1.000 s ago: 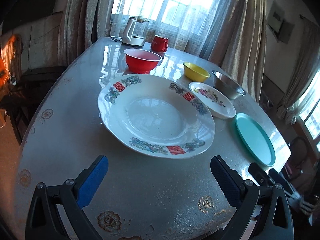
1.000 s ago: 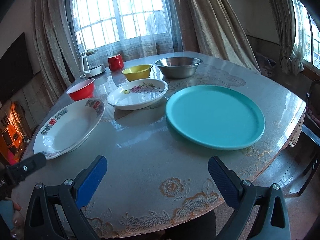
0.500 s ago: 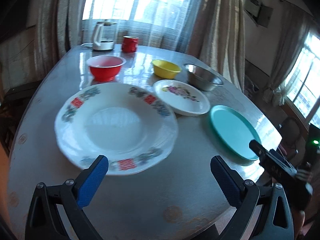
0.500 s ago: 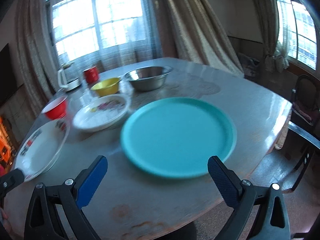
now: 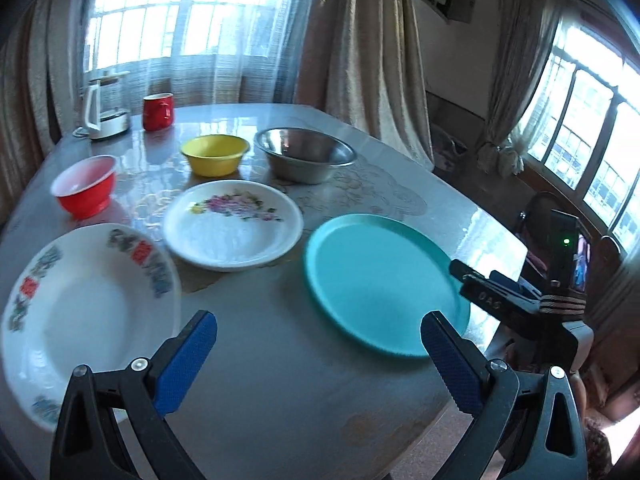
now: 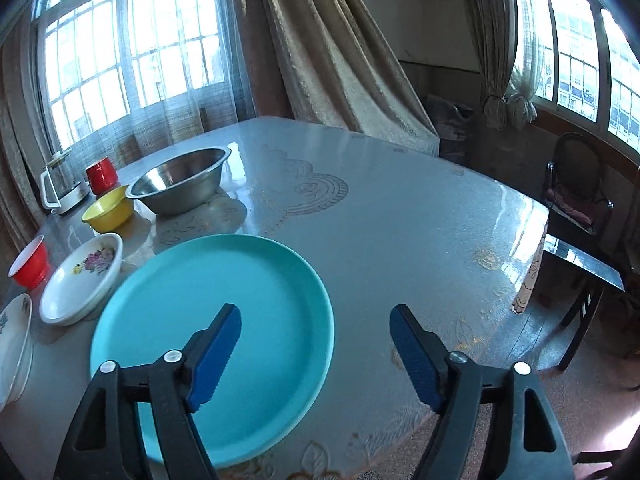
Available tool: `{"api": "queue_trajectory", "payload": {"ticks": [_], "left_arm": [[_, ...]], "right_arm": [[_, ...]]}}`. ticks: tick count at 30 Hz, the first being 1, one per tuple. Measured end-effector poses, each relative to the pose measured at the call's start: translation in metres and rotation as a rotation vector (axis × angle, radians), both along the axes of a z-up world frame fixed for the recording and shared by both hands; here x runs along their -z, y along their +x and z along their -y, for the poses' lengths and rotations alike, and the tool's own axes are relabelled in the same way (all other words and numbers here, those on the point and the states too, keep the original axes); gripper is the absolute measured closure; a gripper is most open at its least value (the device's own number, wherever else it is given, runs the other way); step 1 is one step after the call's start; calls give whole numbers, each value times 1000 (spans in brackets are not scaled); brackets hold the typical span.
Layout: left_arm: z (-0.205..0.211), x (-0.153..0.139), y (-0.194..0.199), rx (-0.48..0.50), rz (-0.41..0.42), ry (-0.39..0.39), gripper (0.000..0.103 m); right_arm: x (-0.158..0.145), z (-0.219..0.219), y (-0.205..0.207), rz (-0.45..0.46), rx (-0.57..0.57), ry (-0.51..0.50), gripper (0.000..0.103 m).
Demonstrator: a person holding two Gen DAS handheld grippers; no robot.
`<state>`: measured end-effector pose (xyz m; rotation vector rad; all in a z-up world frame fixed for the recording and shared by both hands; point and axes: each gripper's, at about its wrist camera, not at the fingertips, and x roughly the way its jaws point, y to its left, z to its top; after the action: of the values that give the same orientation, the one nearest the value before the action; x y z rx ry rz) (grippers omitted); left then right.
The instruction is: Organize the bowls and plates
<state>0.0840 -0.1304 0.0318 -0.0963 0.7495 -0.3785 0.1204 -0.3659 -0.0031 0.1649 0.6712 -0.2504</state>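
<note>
I have swung both tools rightward along the table [image 6: 400, 216]. My right gripper [image 6: 316, 344] now hangs over the near right edge of the teal plate [image 6: 224, 320], jaws spread wide and holding nothing; its left finger [image 6: 216, 356] sits above the plate's face, the right one past the rim over bare table. My left gripper [image 5: 318, 360] is also wide open and empty, hovering above the table between the big plate [image 5: 80, 308] and the teal one.

That suggests I am starting on the teal plate: I judge a rim pinch with the right tool comes next, though nothing is touched yet and no stacking has begun.

Against a second ago, the left view has turned away from the big plate, which then filled its middle and now lies at the left edge. The right view has closed in: the teal plate was well ahead of the fingers, now it is under them. The flowered plate [image 5: 234, 224], red bowl [image 5: 86, 188], yellow bowl [image 5: 214, 154] and steel bowl [image 5: 306, 154] lie where they were.
</note>
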Motion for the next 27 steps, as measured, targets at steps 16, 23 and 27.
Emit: {"api": "queue_trajectory", "payload": {"ticks": [16, 23, 27], "left_arm": [[47, 49, 45, 27, -102, 117, 29], [53, 59, 48, 39, -87, 184, 49], [48, 59, 44, 52, -74, 182, 58]], "right_arm": [[22, 24, 13, -42, -23, 91, 68], [22, 15, 16, -49, -36, 42, 78], [22, 8, 14, -52, -51, 33, 79]]}}
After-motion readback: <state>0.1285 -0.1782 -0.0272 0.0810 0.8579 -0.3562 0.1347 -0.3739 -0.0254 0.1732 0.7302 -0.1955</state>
